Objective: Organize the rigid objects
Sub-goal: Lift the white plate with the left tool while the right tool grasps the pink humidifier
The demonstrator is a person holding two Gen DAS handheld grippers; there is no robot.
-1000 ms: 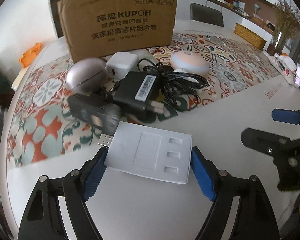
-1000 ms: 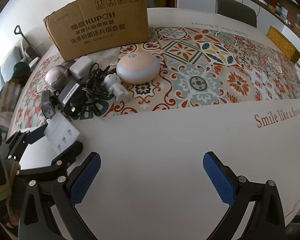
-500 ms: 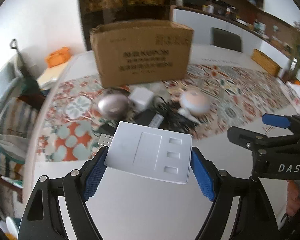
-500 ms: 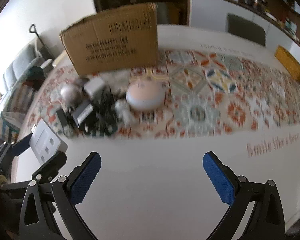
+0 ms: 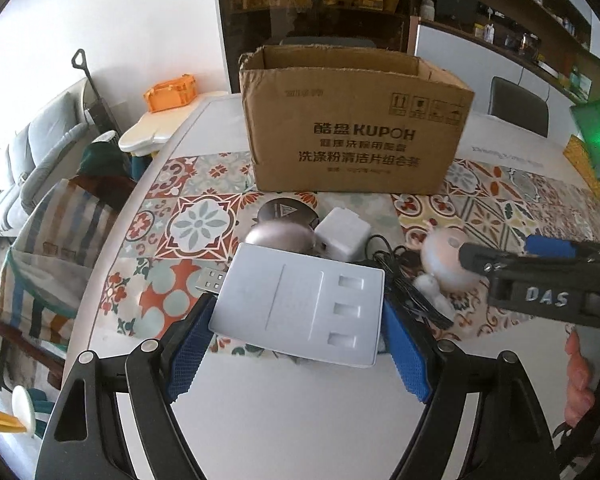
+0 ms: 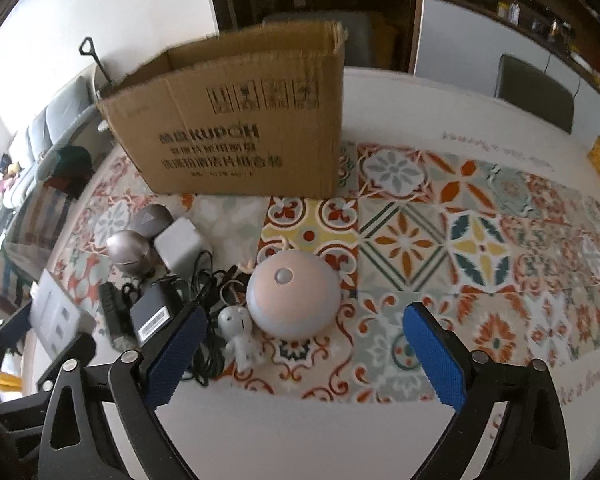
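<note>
The left hand-held gripper [image 5: 298,338] was clamped on a flat white USB hub [image 5: 300,306], held up in the air above the near edge of the worktop [image 5: 300,420]. The open cardboard box [image 5: 352,128] stood further back, past the pile of gadgets. To do it well, the hub should go up high, over the box's front wall, stay flat, then be let go inside. The right hand-held gripper [image 6: 304,354] was wide apart and held nothing, just in front of the round pink speaker [image 6: 294,294].
</note>
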